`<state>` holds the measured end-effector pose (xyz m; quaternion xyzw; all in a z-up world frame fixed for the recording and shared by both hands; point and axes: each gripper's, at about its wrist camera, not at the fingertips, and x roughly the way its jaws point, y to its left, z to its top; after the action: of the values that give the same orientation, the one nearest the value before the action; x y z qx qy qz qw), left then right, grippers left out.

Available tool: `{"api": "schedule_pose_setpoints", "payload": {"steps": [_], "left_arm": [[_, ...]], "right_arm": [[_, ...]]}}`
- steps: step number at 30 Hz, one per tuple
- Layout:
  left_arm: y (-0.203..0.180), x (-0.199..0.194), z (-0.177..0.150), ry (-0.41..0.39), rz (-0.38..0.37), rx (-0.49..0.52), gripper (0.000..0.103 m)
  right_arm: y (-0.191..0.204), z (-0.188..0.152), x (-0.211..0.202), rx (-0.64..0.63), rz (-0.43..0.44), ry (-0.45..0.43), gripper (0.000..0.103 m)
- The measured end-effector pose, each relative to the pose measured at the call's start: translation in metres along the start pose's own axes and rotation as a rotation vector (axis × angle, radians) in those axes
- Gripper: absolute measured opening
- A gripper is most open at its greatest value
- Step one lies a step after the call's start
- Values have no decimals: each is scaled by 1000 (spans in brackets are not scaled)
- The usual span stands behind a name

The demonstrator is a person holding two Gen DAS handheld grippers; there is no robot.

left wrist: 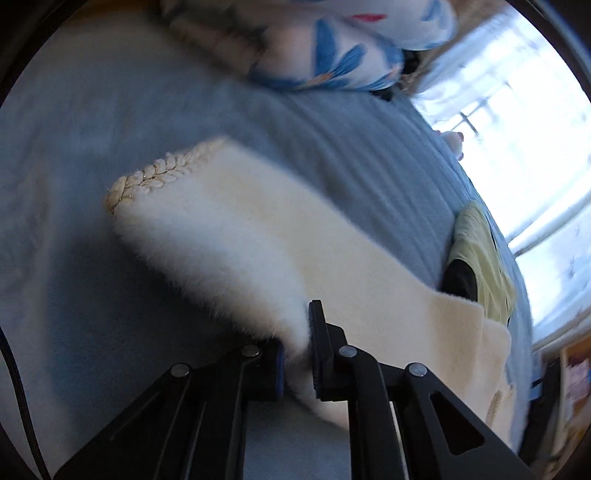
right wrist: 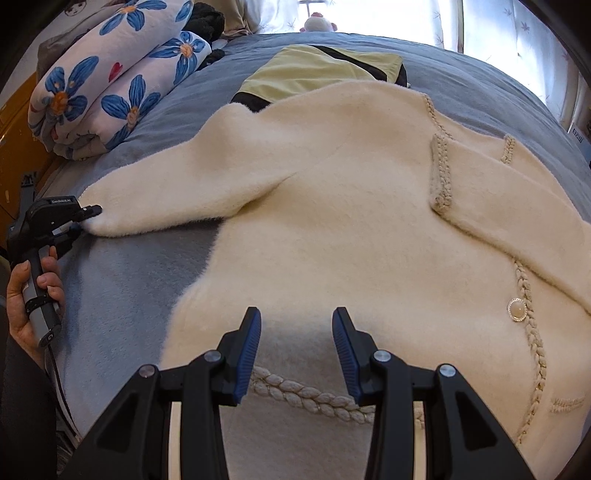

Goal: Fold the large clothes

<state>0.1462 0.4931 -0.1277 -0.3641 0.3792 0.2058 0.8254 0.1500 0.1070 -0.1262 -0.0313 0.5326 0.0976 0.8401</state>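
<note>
A bed (right wrist: 122,280) with a grey-blue cover fills the room under a bright window (right wrist: 373,14), with a rolled flowered quilt (right wrist: 110,81) at its far left and a folded yellow-green garment (right wrist: 314,66) beyond. Your cream fleece coat (right wrist: 332,221) lies spread face up across the bed, its left sleeve (right wrist: 177,184) stretched out to the side. Your left tool (left wrist: 295,354) is clamped on that sleeve near the cuff, the pile bunched between the pads, with the braided cuff trim (left wrist: 155,181) lying ahead of it. Your right tool (right wrist: 295,354) hangs with its jaws apart and nothing between them, just above the coat's bottom hem (right wrist: 314,398). The step in hand looks like folding the sleeve in over the body. To do it well, I would lift the sleeve only enough to clear the bed, carry it across so it lands flat along the chest, and keep the cuff from twisting. Thick fleece tends to spring back, so you might use the free right tool to pin the body near the hem while the sleeve travels.
</note>
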Motion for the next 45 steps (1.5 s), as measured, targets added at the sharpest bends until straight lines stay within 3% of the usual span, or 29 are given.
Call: {"api": "schedule_pose_setpoints", "payload": {"steps": [4, 6, 8, 12, 17, 18, 21, 23, 25, 30, 35, 40, 45], "left_arm": [[-82, -42, -9, -79, -91, 167, 7], [-139, -60, -28, -98, -136, 292, 7], [-171, -73, -51, -83, -187, 389, 7], [-252, -63, -116, 37, -324, 538, 7], [-306, -12, -203, 207, -301, 673, 15], [-310, 1, -218, 258, -286, 692, 21], [-306, 28, -253, 390, -235, 699, 55], [-303, 29, -257, 386, -239, 692, 57], [-301, 19, -253, 385, -258, 693, 67], [-277, -28, -234, 331, -284, 663, 71], [-247, -59, -202, 260, -261, 607, 72], [-207, -74, -176, 186, -179, 556, 73], [-172, -70, -163, 194, -144, 495, 73]], "right_arm": [[-17, -1, -11, 35, 13, -27, 40], [-29, -3, -20, 55, 12, -46, 40], [-46, -7, -32, 84, 5, -72, 40], [-88, -18, -54, 146, -40, -112, 40], [-143, -39, -65, 240, -94, -104, 40], [-152, -43, -66, 257, -97, -98, 40], [-176, -54, -69, 293, -112, -88, 40], [-184, -58, -70, 300, -118, -93, 40], [-189, -59, -70, 301, -110, -98, 40], [-184, -51, -66, 284, -62, -110, 40], [-155, -31, -66, 193, -14, -131, 40], [-115, -6, -64, 66, 27, -151, 40], [-74, 9, -42, -74, 31, -122, 41]]}}
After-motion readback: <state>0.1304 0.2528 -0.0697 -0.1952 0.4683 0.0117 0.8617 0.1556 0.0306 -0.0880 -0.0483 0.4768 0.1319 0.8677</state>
